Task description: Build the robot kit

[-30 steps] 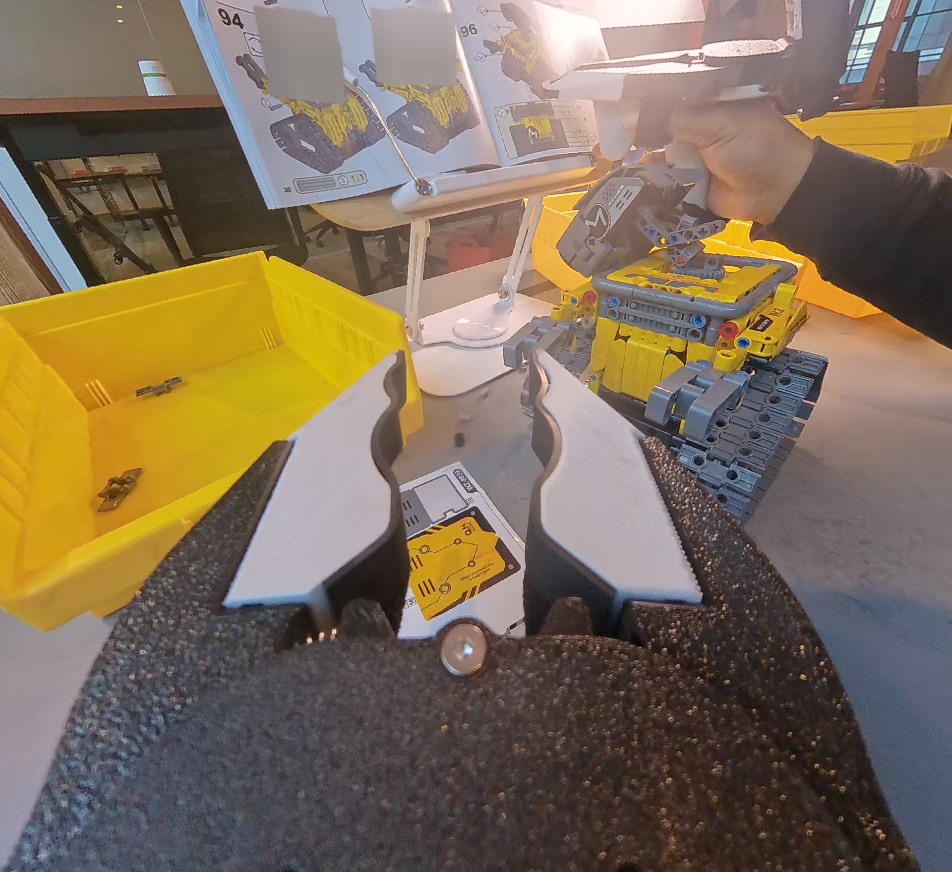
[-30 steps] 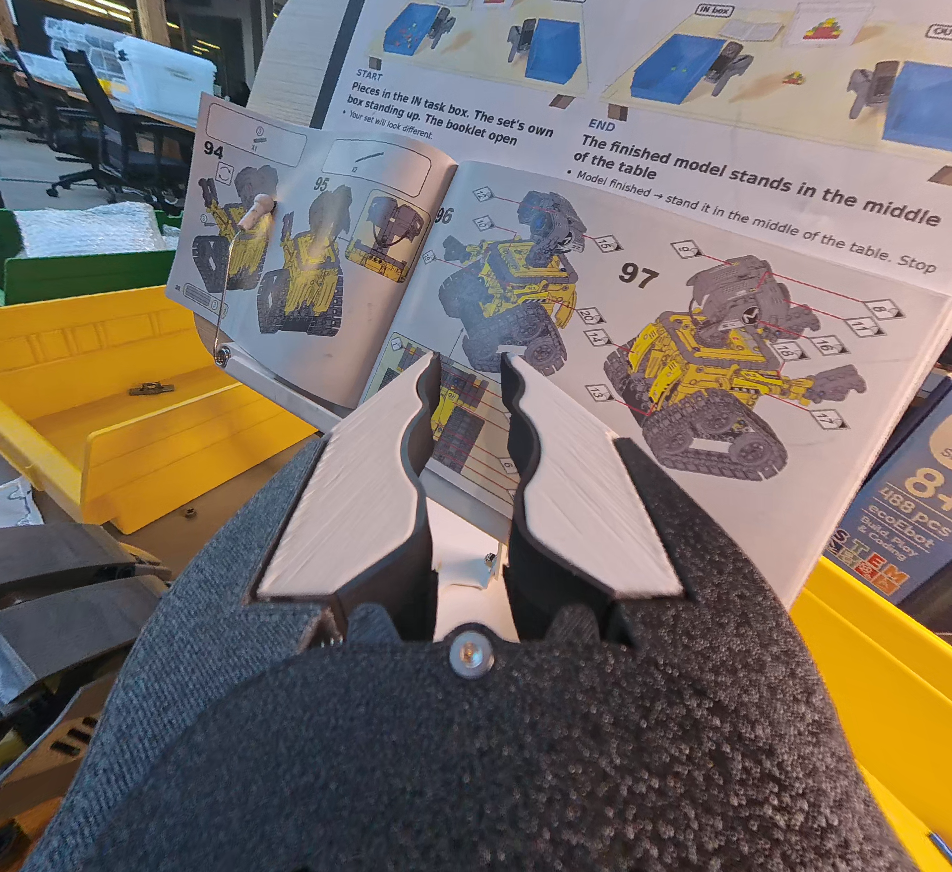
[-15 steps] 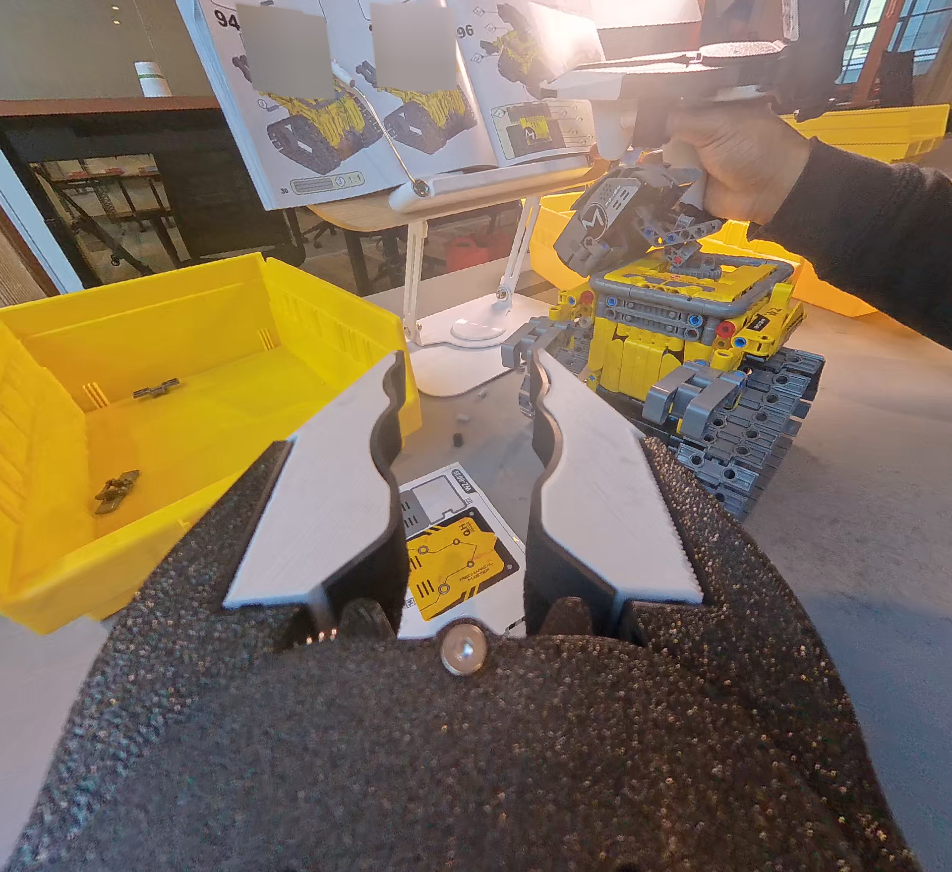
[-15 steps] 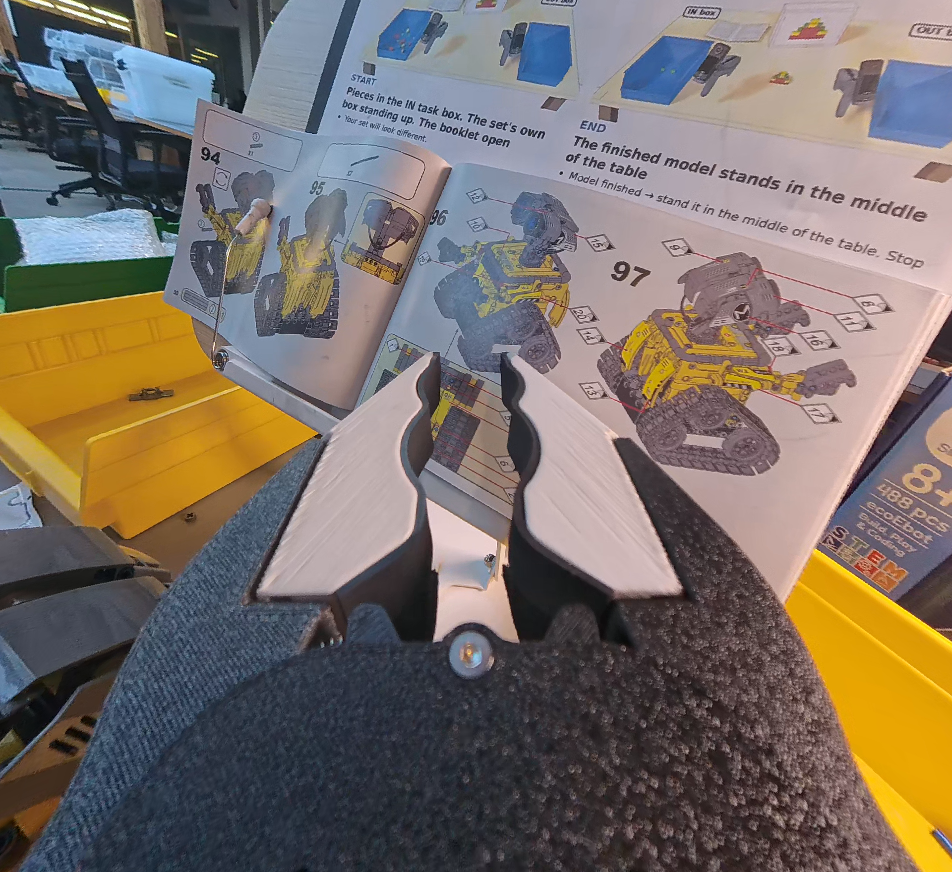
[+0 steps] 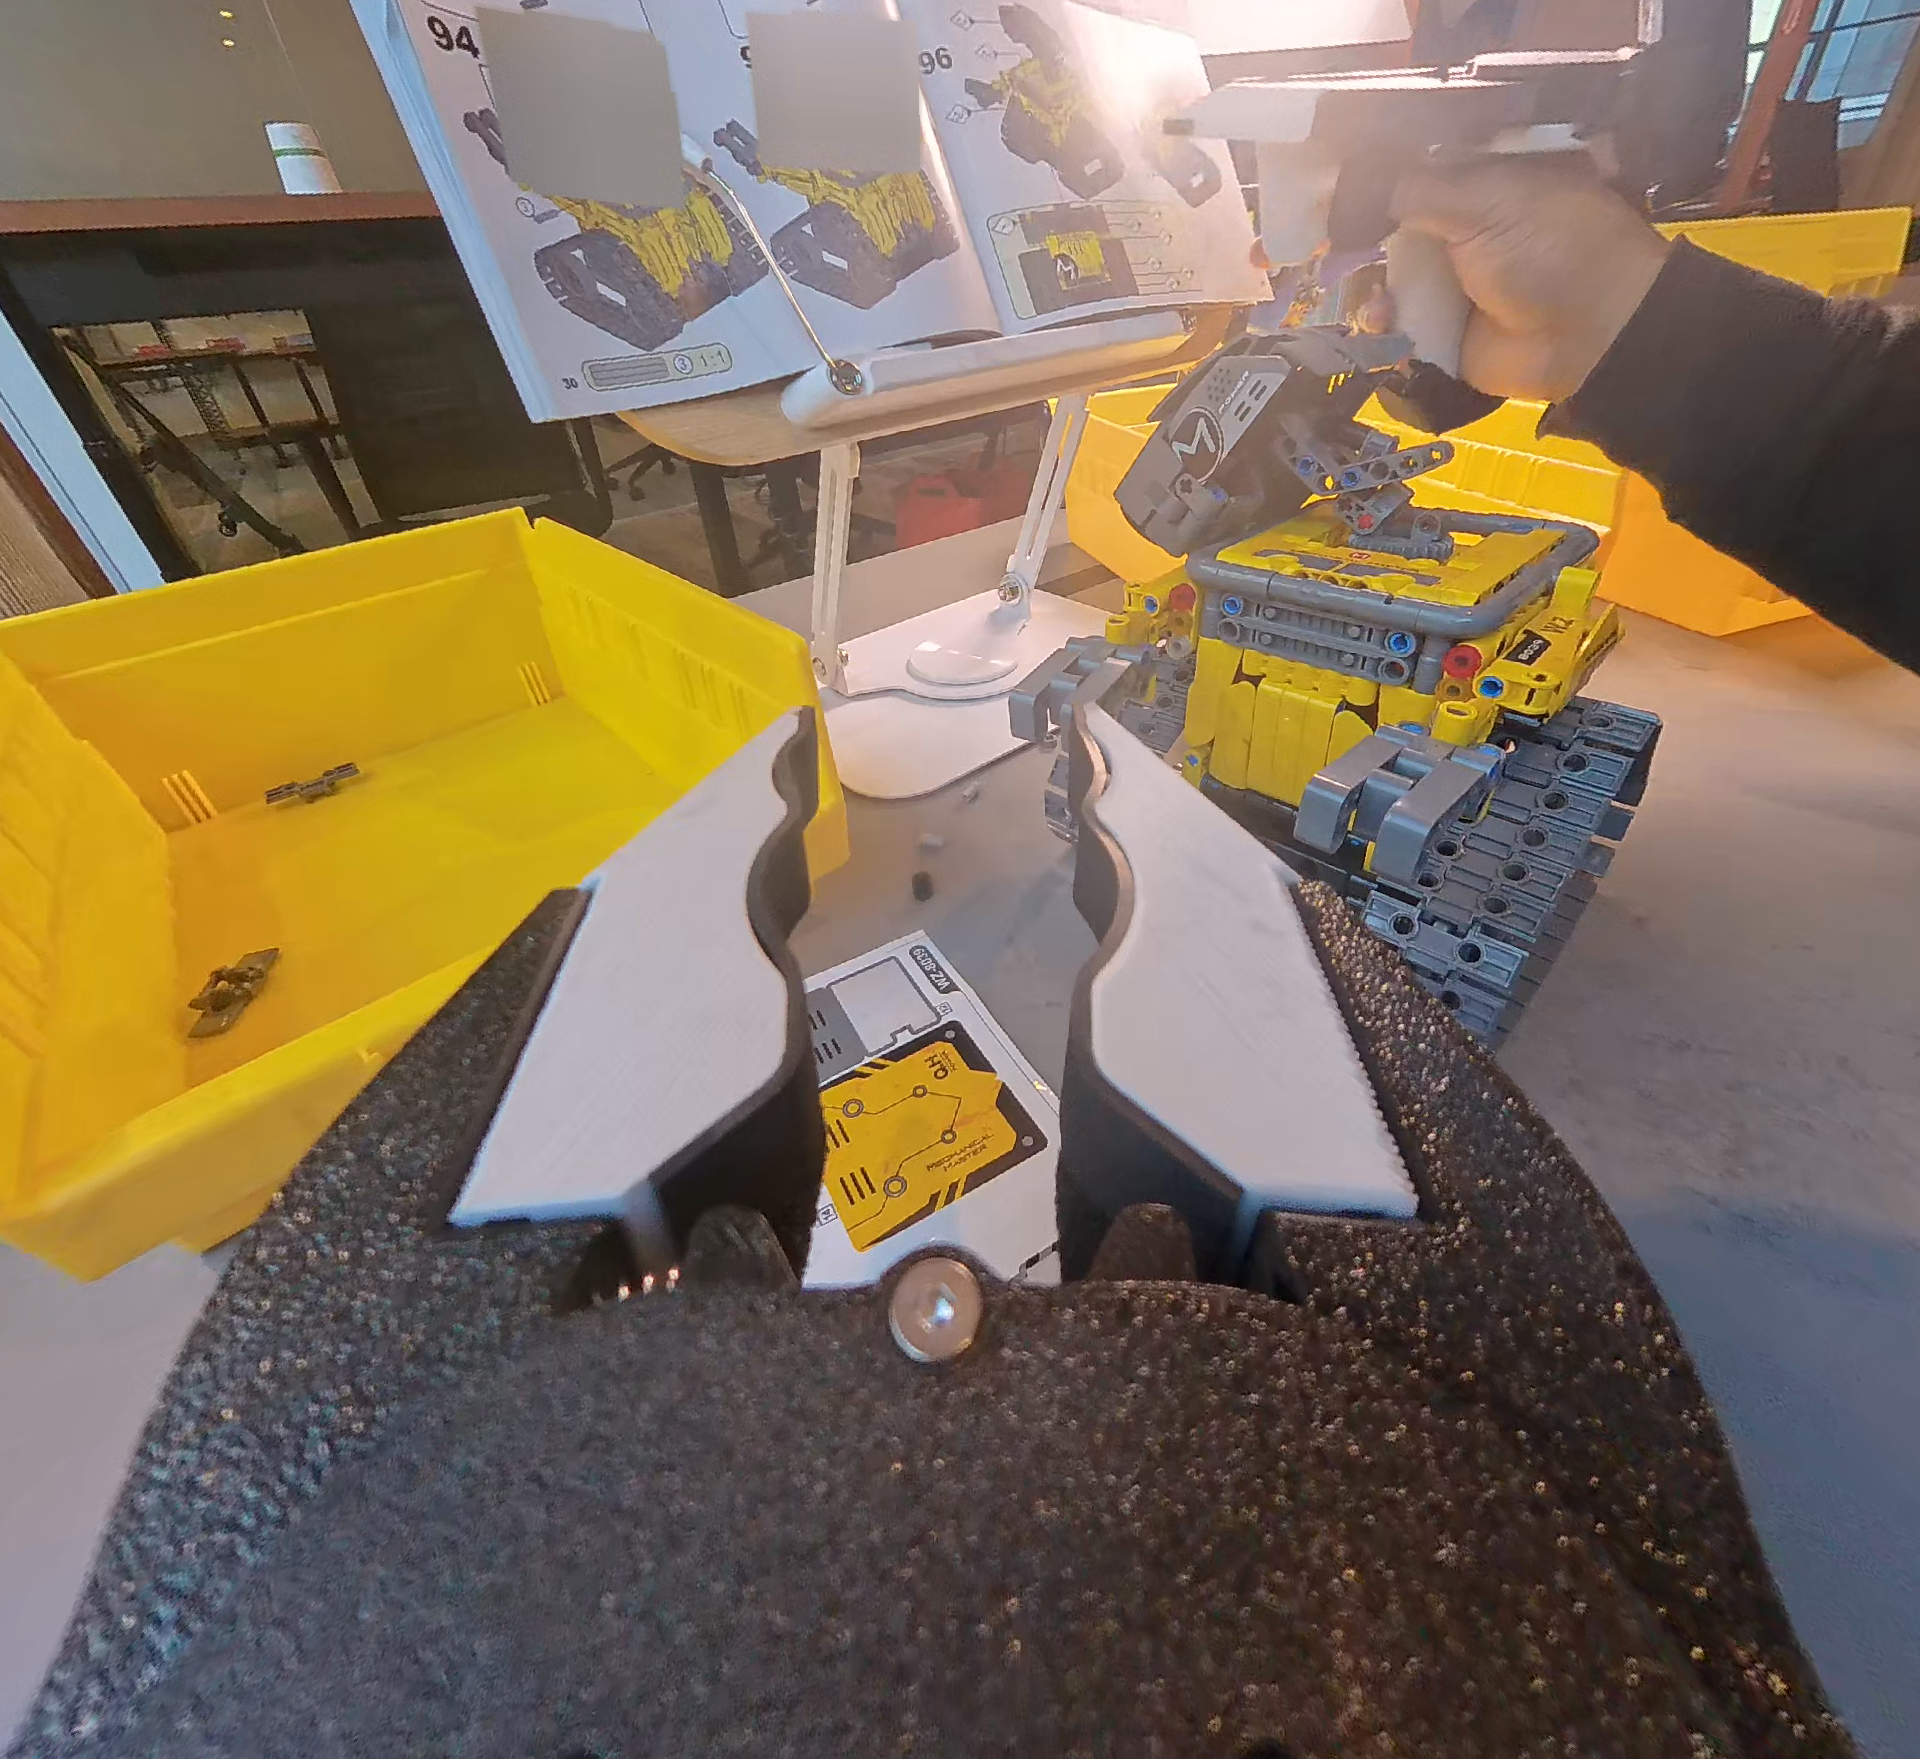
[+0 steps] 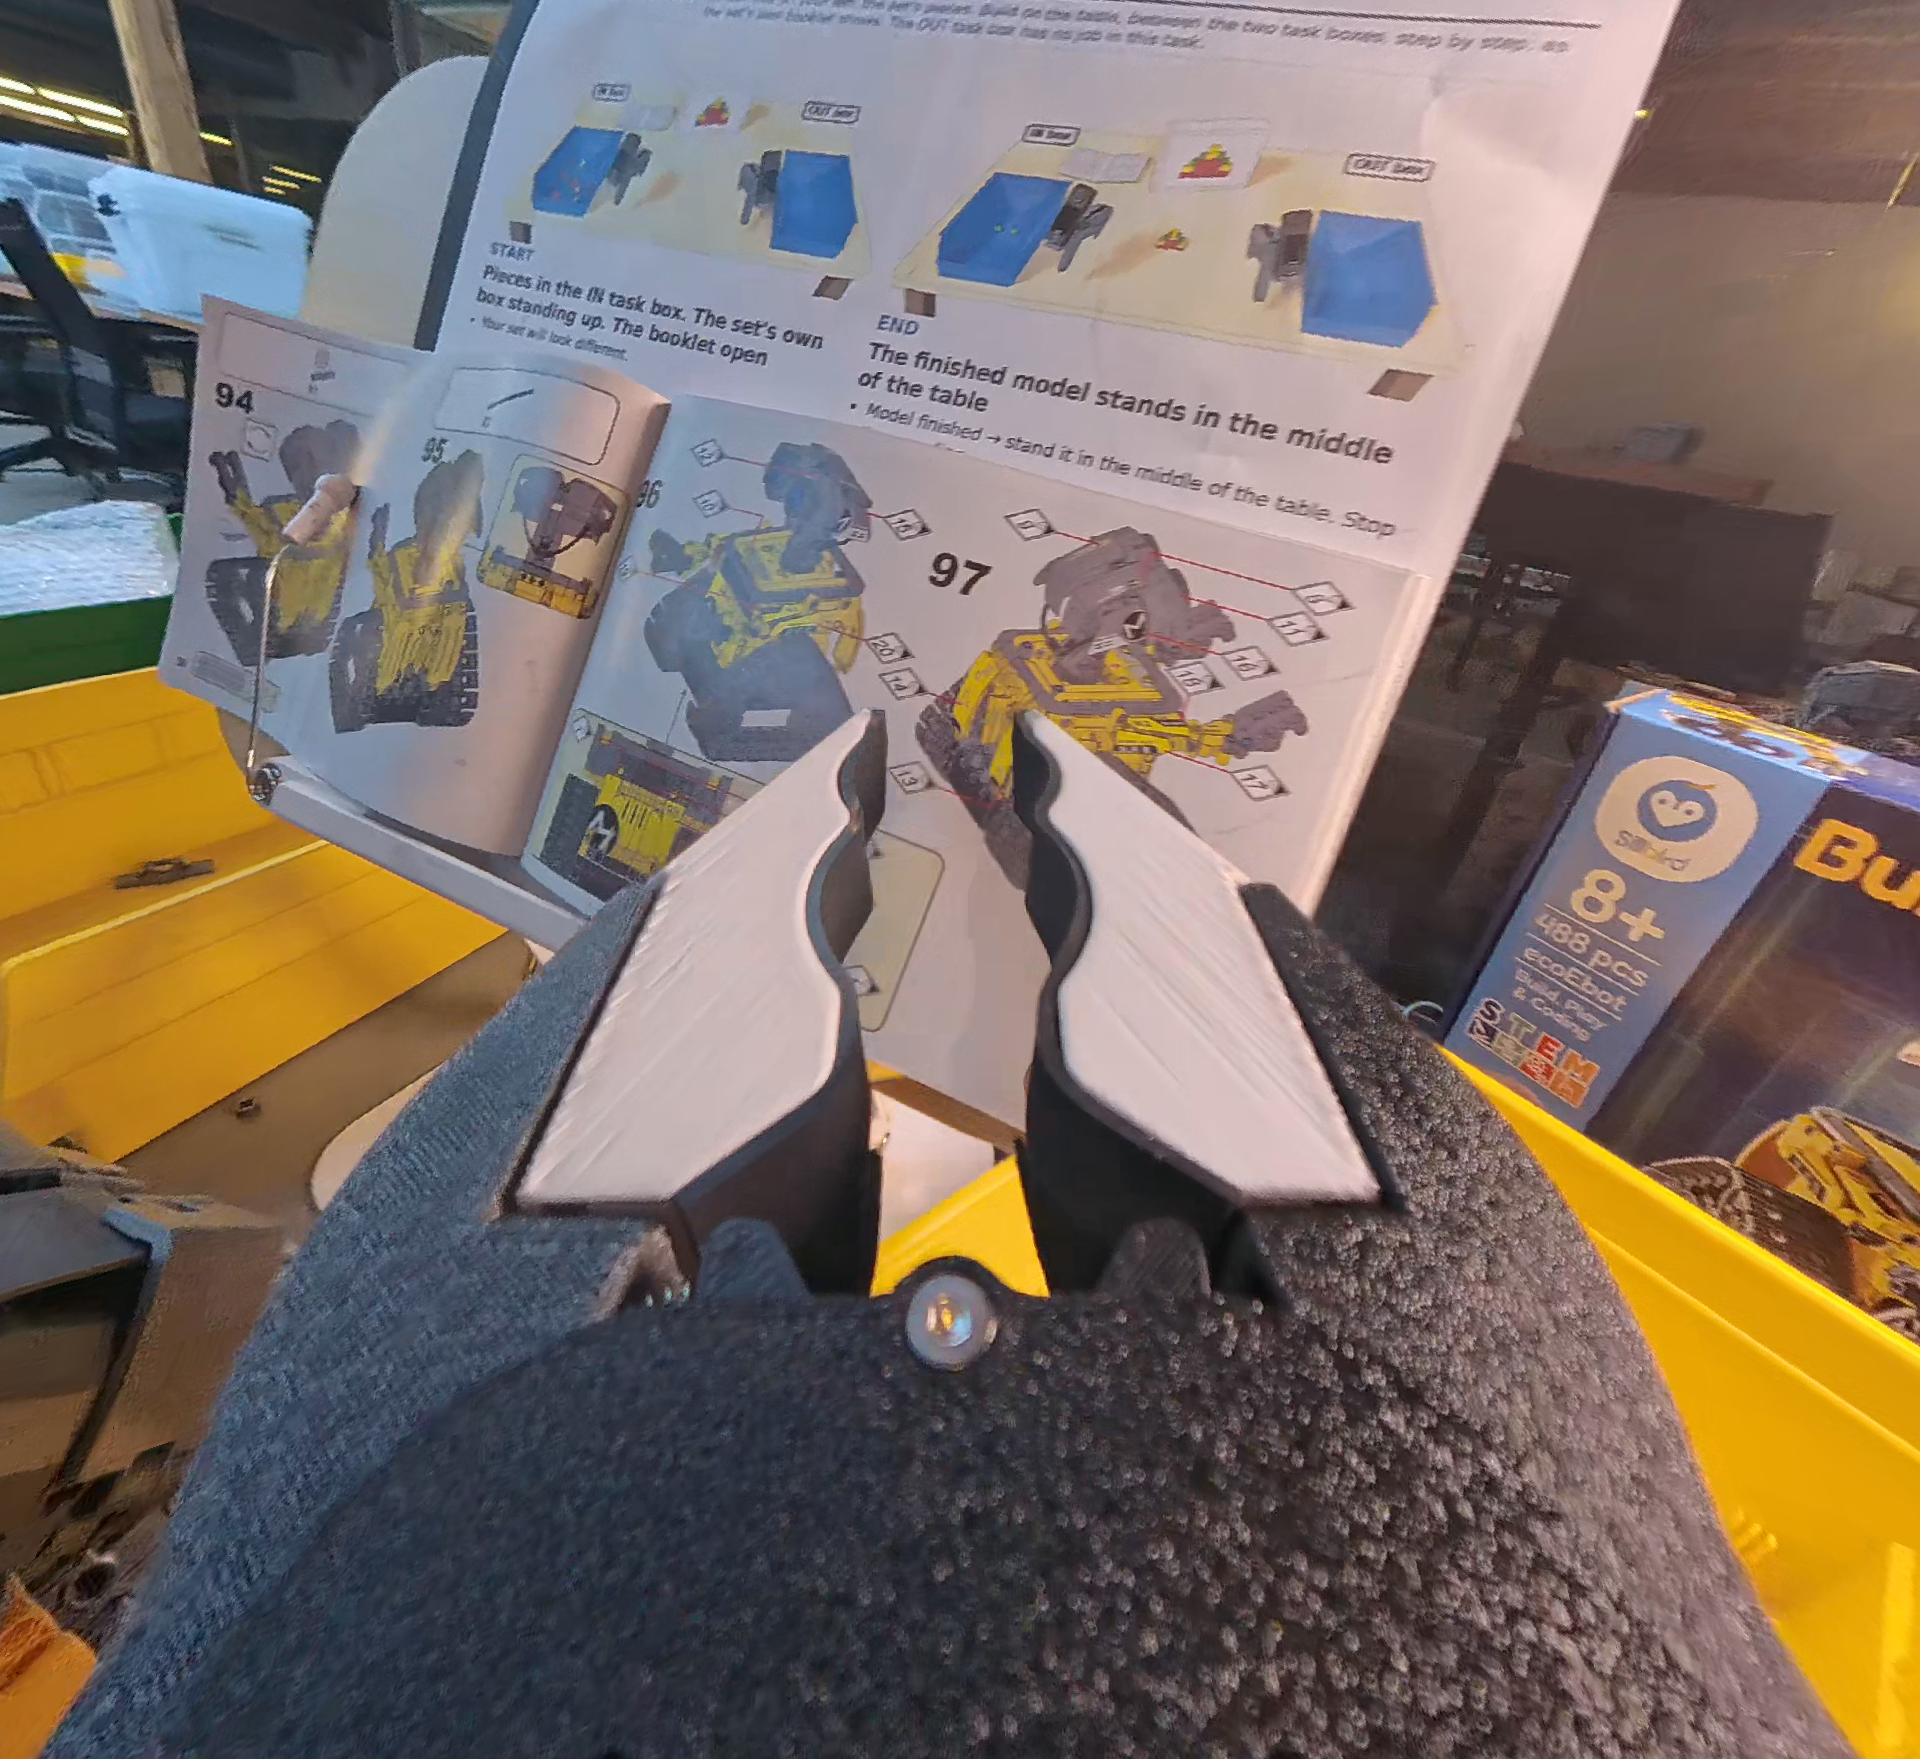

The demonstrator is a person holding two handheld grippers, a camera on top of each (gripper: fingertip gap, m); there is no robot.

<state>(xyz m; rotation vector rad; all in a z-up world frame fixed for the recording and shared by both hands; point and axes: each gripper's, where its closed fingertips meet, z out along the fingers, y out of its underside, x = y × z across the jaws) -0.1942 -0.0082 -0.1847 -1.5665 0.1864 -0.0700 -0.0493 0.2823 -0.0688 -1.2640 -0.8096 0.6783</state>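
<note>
My left gripper (image 5: 940, 743) is open and empty, low over the grey table, with a yellow and white sticker sheet (image 5: 914, 1086) between its fingers. A yellow and grey tracked robot model (image 5: 1351, 670) stands just right of its right fingertip, not touching. A hand (image 5: 1496, 286) holds my right gripper (image 5: 1226, 120) above the model's grey head (image 5: 1226, 442). In the right wrist view my right gripper (image 6: 948, 733) is slightly open and empty. It points at the open instruction booklet (image 6: 727, 649) on a white stand.
A yellow bin (image 5: 644, 629) at the left holds two small dark pieces (image 5: 234, 987). Tiny loose pieces (image 5: 930, 842) lie by the stand base (image 5: 935, 722). A printed sheet (image 6: 1039, 203) stands behind the booklet. A blue set box (image 6: 1714, 930) sits in another yellow bin (image 6: 1662, 1294) at the right.
My right gripper has risen and swung to the right, bringing the blue box and right bin into its view. My left gripper has barely moved.
</note>
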